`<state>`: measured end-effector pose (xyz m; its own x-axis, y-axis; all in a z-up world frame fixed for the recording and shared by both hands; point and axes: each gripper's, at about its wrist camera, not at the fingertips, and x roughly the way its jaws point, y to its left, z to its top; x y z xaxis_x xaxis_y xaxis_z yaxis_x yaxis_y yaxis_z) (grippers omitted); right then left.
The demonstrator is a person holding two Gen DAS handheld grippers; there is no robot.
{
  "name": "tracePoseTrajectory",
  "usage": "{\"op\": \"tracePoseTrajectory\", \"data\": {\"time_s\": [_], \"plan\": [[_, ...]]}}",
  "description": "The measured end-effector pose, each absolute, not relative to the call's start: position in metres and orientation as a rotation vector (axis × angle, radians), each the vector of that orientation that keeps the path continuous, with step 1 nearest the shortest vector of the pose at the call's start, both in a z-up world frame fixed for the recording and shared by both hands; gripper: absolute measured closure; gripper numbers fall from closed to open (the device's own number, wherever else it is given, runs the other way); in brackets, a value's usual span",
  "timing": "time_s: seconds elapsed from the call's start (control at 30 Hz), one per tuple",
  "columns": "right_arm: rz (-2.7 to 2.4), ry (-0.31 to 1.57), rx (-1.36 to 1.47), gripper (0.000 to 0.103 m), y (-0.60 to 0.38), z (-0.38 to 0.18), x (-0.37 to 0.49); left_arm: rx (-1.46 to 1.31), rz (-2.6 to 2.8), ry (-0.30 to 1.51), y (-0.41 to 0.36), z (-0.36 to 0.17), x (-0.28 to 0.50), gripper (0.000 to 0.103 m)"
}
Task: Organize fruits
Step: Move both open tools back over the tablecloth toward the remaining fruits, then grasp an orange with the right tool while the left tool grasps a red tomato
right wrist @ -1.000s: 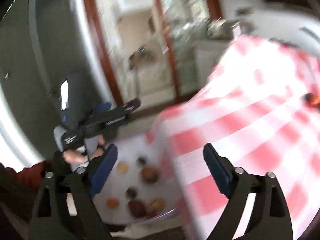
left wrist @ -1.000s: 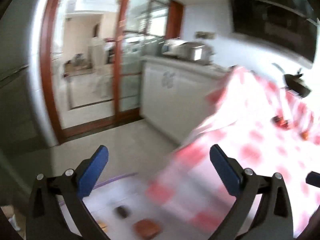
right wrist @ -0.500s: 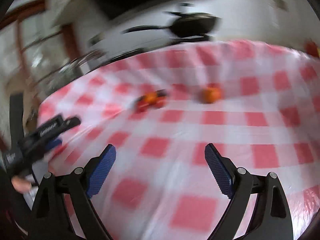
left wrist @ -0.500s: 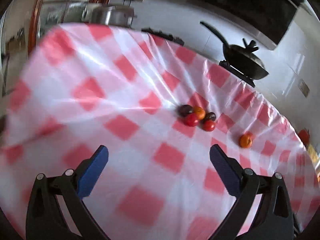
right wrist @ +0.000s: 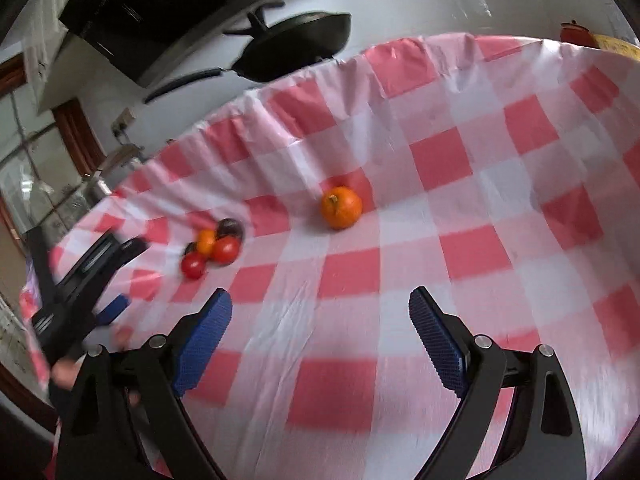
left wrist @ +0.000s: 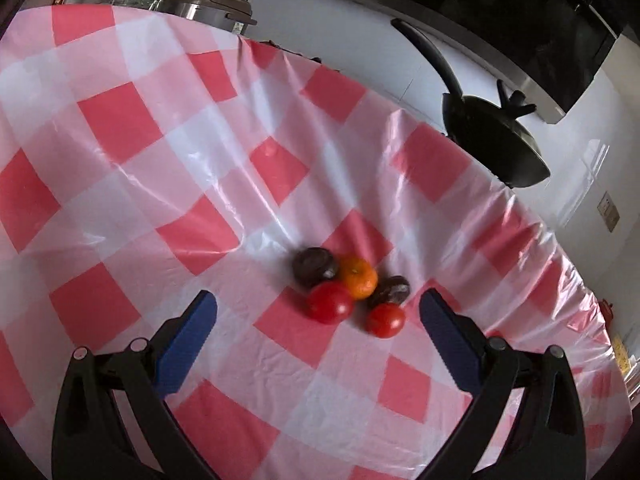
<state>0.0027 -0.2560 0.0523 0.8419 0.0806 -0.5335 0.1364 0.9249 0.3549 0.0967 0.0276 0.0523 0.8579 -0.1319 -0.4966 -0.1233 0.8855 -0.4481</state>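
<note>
— What's the setting?

— A kitchen: a bench (left wrist: 132,128) draped in a glossy, wrinkled red-and-white checked plastic cloth, with a black frying pan (left wrist: 496,148) and a steel pot (left wrist: 208,4) behind its far edge.

— And the fruit?

— A tight cluster of five (left wrist: 348,286) lies just ahead of the left hand-held gripper (left wrist: 318,316), between the lines of its two fingers: two smooth red tomatoes (left wrist: 330,302), two dark round fruits (left wrist: 314,266) and one small dimpled orange (left wrist: 357,277), all touching. A sixth piece, a larger orange (right wrist: 341,207), lies alone, well apart from the cluster and well ahead of the right hand-held gripper (right wrist: 320,310).

— How do the tools stand?

— Both are spread wide and hold nothing; their blue ribbed pads (right wrist: 202,344) hover above the cloth. In the right wrist view the left hand-held gripper shows blurred at the left edge, near the cluster.
</note>
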Motion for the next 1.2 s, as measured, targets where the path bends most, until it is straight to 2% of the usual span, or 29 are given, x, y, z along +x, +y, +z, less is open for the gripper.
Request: {"op": "tracePoseTrajectory", "data": {"time_s": [0.17, 0.37, 0.5, 0.57, 0.63, 1.0, 1.2], "plan": [[-0.116, 0.731, 0.329, 0.020, -0.261, 0.037, 0.081, -0.562, 0.036, 0.523, 0.045, 0.048, 0.094, 0.002], [-0.160, 0.766, 0.222, 0.026, -0.251, 0.035, 0.146, -0.564, 0.053, 0.527, 0.047, 0.047, 0.095, 0.002], [-0.179, 0.807, 0.190, 0.033, -0.246, 0.030, 0.176, -0.580, 0.059, 0.557, 0.049, 0.042, 0.098, 0.002], [-0.193, 0.837, 0.171, 0.039, -0.243, 0.026, 0.185, -0.586, 0.069, 0.560, 0.052, 0.041, 0.097, 0.002], [-0.214, 0.841, 0.155, 0.058, -0.241, 0.026, 0.182, -0.596, 0.071, 0.569, 0.055, 0.039, 0.098, 0.002], [-0.008, 0.656, 0.534, 0.058, -0.248, 0.024, 0.059, -0.551, 0.094, 0.612, 0.055, 0.036, 0.102, 0.002], [0.026, 0.592, 0.540, 0.057, -0.243, 0.032, 0.059, -0.396, 0.050, 0.667, 0.030, 0.038, 0.115, 0.002]]}}
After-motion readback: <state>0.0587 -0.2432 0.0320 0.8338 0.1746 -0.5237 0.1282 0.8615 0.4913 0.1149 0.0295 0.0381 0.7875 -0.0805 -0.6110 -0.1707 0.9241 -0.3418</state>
